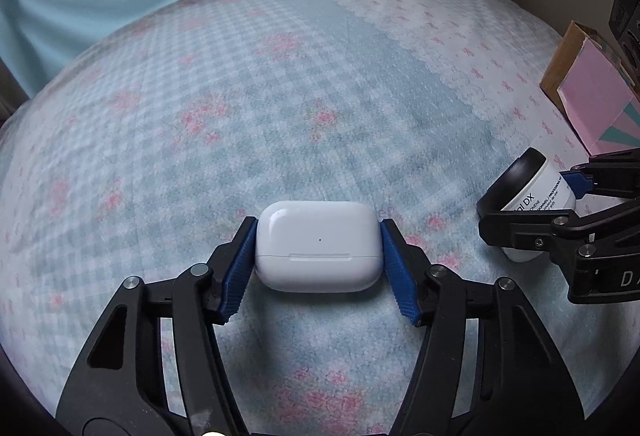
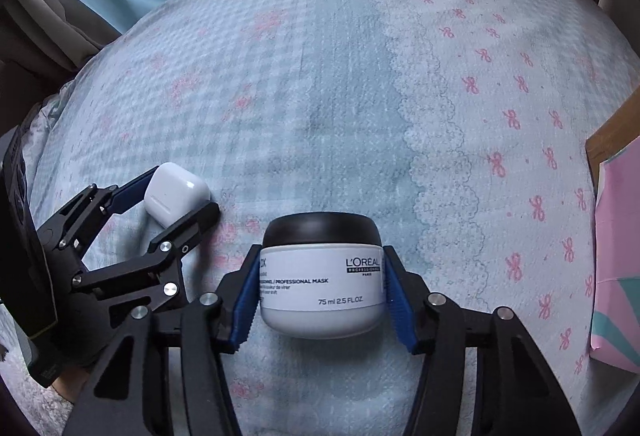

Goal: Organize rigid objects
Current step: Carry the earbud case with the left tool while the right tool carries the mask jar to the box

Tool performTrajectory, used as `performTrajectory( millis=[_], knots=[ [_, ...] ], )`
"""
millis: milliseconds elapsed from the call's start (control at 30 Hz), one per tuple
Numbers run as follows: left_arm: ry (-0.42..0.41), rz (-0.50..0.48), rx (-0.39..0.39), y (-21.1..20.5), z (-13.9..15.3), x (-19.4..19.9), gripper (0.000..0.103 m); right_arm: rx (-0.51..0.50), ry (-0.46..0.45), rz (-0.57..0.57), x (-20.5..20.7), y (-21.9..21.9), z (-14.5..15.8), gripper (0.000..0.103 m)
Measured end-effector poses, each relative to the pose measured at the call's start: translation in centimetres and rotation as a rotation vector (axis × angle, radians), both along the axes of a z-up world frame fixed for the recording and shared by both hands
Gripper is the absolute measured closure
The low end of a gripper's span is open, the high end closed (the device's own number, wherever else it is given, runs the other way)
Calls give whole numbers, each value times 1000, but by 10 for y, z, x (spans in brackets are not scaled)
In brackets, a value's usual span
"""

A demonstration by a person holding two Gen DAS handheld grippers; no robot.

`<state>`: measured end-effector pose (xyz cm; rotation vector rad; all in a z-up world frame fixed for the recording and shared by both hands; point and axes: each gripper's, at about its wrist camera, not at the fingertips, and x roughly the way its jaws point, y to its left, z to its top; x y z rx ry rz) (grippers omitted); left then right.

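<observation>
pink box cut off at right edge, jar label partly hidden

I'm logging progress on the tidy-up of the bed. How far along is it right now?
Nothing looks put away yet. In hand: the left gripper is closed on the white earbud case, and the right gripper is closed on the hair mask jar, both down at the floral bedspread. Left: moving both somewhere, perhaps the pink-lined box at the right edge.

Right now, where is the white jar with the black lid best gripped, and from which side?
Across the straight white wall of the white jar with the black lid, below the lid, coming in level from its labelled front. The right gripper already brackets those sides; the domed lid gives poorer purchase.
</observation>
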<state>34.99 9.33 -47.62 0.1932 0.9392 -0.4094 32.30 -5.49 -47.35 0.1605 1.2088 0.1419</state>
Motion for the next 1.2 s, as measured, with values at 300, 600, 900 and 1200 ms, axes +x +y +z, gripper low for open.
performTrajectory(
  millis=[300,600,900,1200],
  knots=[
    [4,10,-45,1,25,-8,46,4,-14,-28,-7,-10,23,51],
    [-13,30,-106,0,103,-22,46,2,-70,-53,-31,-24,94,51],
    [-46,37,-150,-14,211,-46,46,26,-130,-99,-65,-51,193,51],
    [-78,9,-168,-67,285,-69,46,31,-182,-112,-89,-107,257,51]
  ],
)
